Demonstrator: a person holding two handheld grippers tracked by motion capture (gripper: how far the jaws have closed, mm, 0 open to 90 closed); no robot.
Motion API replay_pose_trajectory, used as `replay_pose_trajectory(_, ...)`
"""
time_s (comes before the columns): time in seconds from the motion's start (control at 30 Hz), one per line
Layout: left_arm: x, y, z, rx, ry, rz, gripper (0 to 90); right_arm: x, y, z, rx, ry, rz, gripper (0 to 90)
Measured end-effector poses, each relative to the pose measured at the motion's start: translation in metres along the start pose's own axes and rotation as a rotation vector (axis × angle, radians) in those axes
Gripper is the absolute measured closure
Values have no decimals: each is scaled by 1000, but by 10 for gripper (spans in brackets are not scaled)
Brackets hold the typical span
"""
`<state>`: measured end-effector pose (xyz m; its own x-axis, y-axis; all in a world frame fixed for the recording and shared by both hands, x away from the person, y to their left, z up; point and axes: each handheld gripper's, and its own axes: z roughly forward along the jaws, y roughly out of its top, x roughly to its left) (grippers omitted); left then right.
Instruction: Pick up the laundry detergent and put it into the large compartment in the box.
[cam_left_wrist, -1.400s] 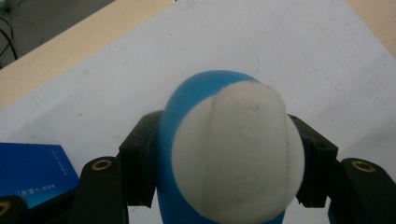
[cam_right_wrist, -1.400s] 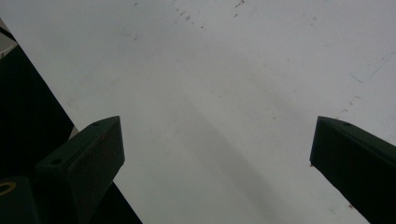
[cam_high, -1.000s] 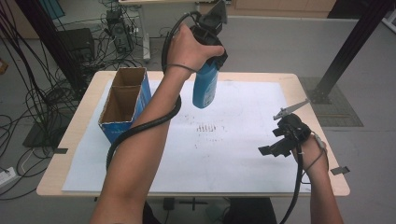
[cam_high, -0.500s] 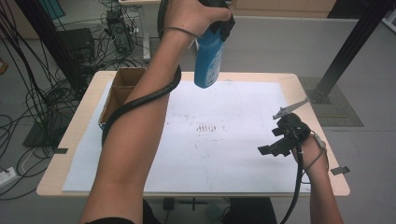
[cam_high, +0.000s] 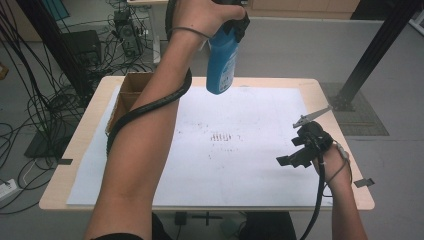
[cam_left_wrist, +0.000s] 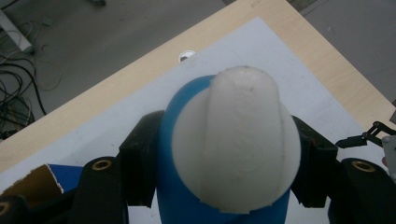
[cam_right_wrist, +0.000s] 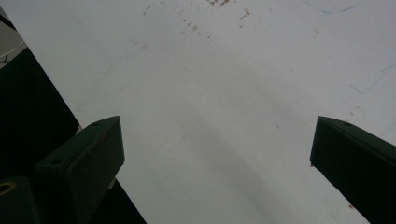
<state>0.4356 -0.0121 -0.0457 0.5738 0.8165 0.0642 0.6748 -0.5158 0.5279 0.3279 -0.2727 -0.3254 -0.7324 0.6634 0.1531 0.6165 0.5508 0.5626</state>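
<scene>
A blue plastic bottle with a rounded white cap (cam_high: 222, 60) hangs in the air above the far edge of the tabletop (cam_high: 75, 150), clear of the surface and tilted a little, its cap end lowest. The left hand-held gripper (cam_high: 231, 20) is clamped around the bottle's upper body, one black jaw pressed against each side; in the left gripper view the white cap (cam_left_wrist: 236, 140) bulges straight toward the camera between those jaws. The person's left forearm (cam_high: 145, 145) stretches up across the table, with a black cable (cam_high: 150, 102) draped along it. Beneath lies a large white paper sheet (cam_high: 240, 165) covering most of the light wooden top, marked with small brownish specks (cam_high: 220, 136) near its middle. An open brown cardboard box (cam_high: 127, 95) sits at the far left corner, partly behind the arm. The right hand-held gripper (cam_high: 295, 152) rests low over the sheet's right side, well apart from the bottle, its jaws spread wide with nothing between them.
</scene>
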Motion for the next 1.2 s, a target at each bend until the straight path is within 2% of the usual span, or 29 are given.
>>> replay_pose_trajectory(0.2, 8, -5, -6, -6, 2, -15, 378, -1, -2, 1, -1, 4, 3, 28)
replay_pose_trajectory(0.3, 19, -13, -14, -17, 14, -37, 378, -1, -1, 2, -2, 4, 2, 28)
replay_pose_trajectory(0.37, 21, -15, -15, -22, 17, -43, 378, -1, -1, 4, 0, 7, 2, 28)
replay_pose_trajectory(0.4, 29, -20, -20, -24, 32, -63, 378, -1, -1, 5, -1, 10, 1, 28)
replay_pose_trajectory(0.47, 31, -22, -21, -29, 38, -73, 378, -1, 0, 6, 4, 12, 0, 28)
replay_pose_trajectory(0.6, 48, -33, -26, -20, 63, -117, 377, -1, 1, 7, 2, 13, -5, 28)
replay_pose_trajectory(0.63, 55, -38, -28, -29, 70, -143, 378, -1, 2, 7, 1, 17, -1, 28)
replay_pose_trajectory(0.7, 65, -45, -32, -32, 77, -162, 378, -1, 2, 8, 1, 18, -4, 28)
replay_pose_trajectory(0.73, 65, -45, -32, -32, 77, -162, 377, -1, 2, 8, 1, 18, -4, 28)
replay_pose_trajectory(0.8, 78, -54, -38, -29, 90, -188, 378, -2, 2, 9, 5, 20, -4, 29)
replay_pose_trajectory(0.87, 83, -57, -40, -30, 95, -193, 378, -2, 2, 9, 3, 19, -4, 28)
replay_pose_trajectory(1.0, 100, -70, -48, -31, 132, -235, 378, -2, 3, 10, 3, 21, -4, 28)
replay_pose_trajectory(1.07, 114, -80, -54, -28, 151, -270, 378, -2, 4, 11, 4, 23, -6, 28)
replay_pose_trajectory(1.2, 123, -88, -58, -28, 164, -290, 377, -1, 5, 11, 5, 22, -9, 28)
